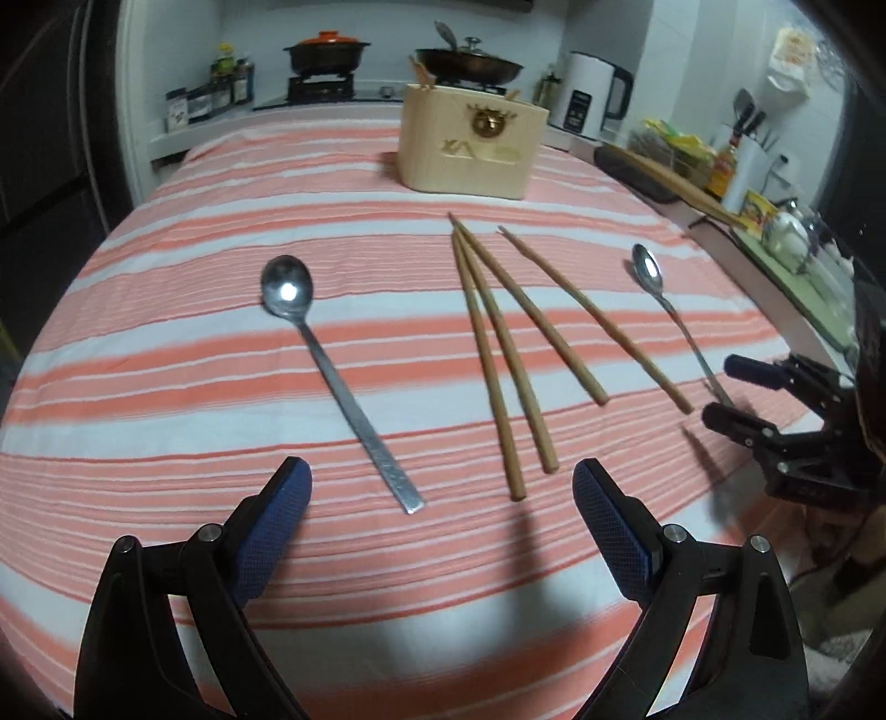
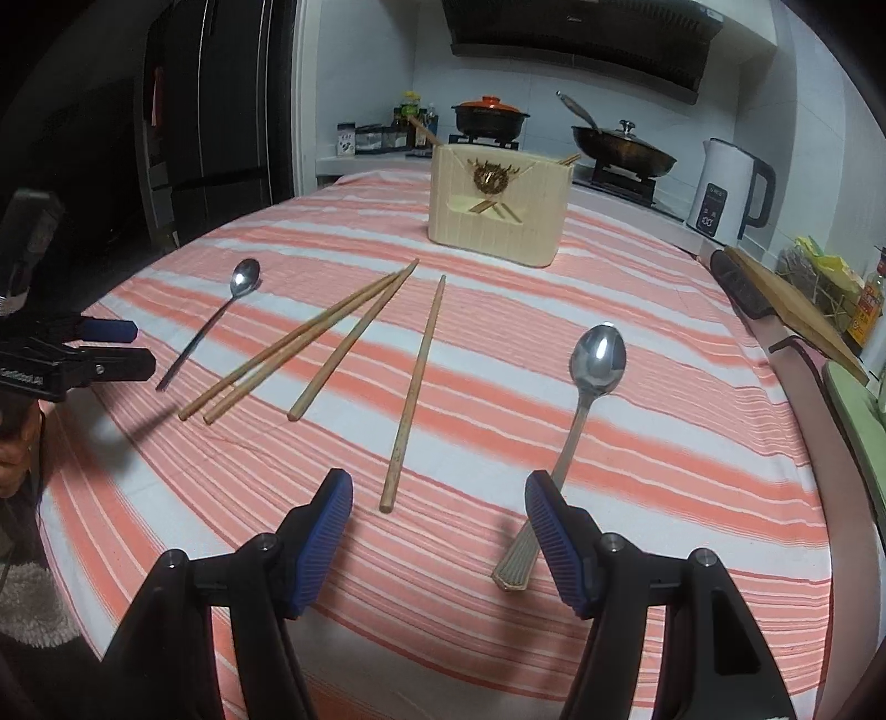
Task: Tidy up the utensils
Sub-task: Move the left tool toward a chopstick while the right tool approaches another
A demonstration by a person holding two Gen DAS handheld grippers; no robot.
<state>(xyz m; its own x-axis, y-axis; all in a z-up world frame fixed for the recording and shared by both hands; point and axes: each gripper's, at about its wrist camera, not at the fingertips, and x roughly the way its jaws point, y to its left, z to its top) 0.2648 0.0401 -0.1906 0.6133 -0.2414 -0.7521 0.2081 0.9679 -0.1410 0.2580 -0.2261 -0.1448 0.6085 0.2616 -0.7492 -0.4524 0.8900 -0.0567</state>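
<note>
Several wooden chopsticks point(image 1: 498, 354) lie fanned out on the striped cloth, between a long-handled metal spoon point(image 1: 332, 365) on the left and a smaller spoon point(image 1: 673, 315) on the right. A beige utensil holder point(image 1: 470, 144) stands at the far side, with chopstick ends showing in it. My left gripper point(image 1: 443, 498) is open and empty, near the long spoon's handle end. My right gripper point(image 2: 440, 498) is open and empty; the smaller spoon's handle point(image 2: 554, 482) lies beside its right finger, and a single chopstick point(image 2: 412, 393) lies between the fingers' line. The holder also shows in the right wrist view point(image 2: 498, 207).
The striped cloth point(image 1: 221, 232) covers the table. Behind are a stove with an orange-lidded pot point(image 1: 326, 52), a wok point(image 1: 468, 63) and a white kettle point(image 1: 595, 94). A cutting board and bottles point(image 1: 692, 171) crowd the right counter. The right gripper shows in the left wrist view point(image 1: 725, 393).
</note>
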